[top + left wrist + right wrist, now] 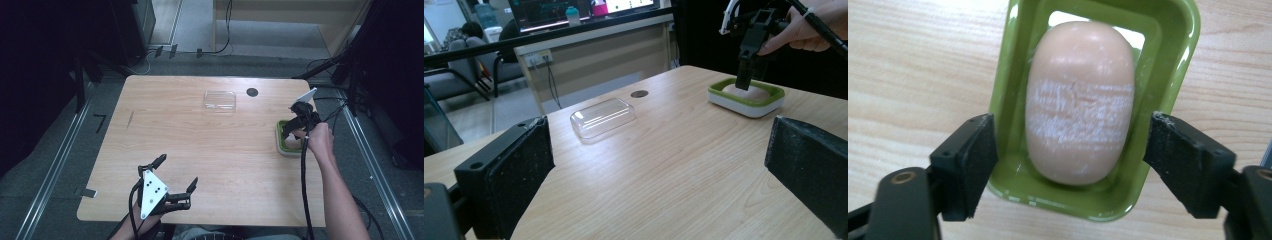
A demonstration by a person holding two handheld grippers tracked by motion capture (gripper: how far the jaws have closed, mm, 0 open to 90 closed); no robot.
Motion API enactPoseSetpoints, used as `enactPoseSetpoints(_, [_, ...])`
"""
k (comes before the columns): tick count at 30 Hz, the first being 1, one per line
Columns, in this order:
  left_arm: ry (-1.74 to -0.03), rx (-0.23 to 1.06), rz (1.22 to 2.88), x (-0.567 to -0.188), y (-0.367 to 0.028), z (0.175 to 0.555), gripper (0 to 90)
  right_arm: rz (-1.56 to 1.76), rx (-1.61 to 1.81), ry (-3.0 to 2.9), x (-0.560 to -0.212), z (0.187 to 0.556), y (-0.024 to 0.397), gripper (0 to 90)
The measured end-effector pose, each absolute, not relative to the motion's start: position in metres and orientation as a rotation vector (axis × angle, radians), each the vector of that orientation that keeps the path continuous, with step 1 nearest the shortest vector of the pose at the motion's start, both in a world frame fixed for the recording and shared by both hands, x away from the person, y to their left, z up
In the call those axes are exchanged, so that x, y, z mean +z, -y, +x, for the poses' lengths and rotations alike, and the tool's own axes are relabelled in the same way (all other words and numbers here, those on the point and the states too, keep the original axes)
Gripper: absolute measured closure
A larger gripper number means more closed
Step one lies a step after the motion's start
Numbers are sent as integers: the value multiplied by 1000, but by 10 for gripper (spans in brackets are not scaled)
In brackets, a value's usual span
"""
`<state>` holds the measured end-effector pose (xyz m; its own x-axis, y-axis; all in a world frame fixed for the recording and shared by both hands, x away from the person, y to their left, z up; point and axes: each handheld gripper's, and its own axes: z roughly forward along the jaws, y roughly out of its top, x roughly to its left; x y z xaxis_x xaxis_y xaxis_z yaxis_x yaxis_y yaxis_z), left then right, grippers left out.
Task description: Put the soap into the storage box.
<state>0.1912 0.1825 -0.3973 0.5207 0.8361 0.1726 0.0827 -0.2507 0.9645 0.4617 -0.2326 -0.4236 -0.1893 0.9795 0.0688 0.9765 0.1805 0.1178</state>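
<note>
A pale wooden table [165, 130] stood in a dim room, with cables across the floor behind it. Near its right edge sat a green soap dish [1013, 90] holding a pinkish bar of soap [1080, 100]. The right gripper [1070, 155] pointed straight down over the dish, its jaws parted on either side of the bar and the pads clear of it. A clear plastic lid [220, 100] lay well apart, toward the far middle of the table, beside a small dark disc [252, 92]. The left gripper [175, 175] hung near the front edge, its jaws spread wide and holding nothing. One likely risk: the smooth, rounded bar could squirt out if the pads closed off-centre, or a jaw could catch the dish's rim and tip it.
</note>
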Motion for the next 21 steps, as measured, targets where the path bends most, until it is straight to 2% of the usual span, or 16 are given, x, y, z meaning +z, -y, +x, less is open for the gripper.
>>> enactPoseSetpoints(4, [-789,871,1676,-397,-183,191,0,1957,238,-2414,-419,454,233,137])
enactPoseSetpoints(21, [-754,855,1686,-397,-177,194,0,1854,282,-2464,-402,409,237,97])
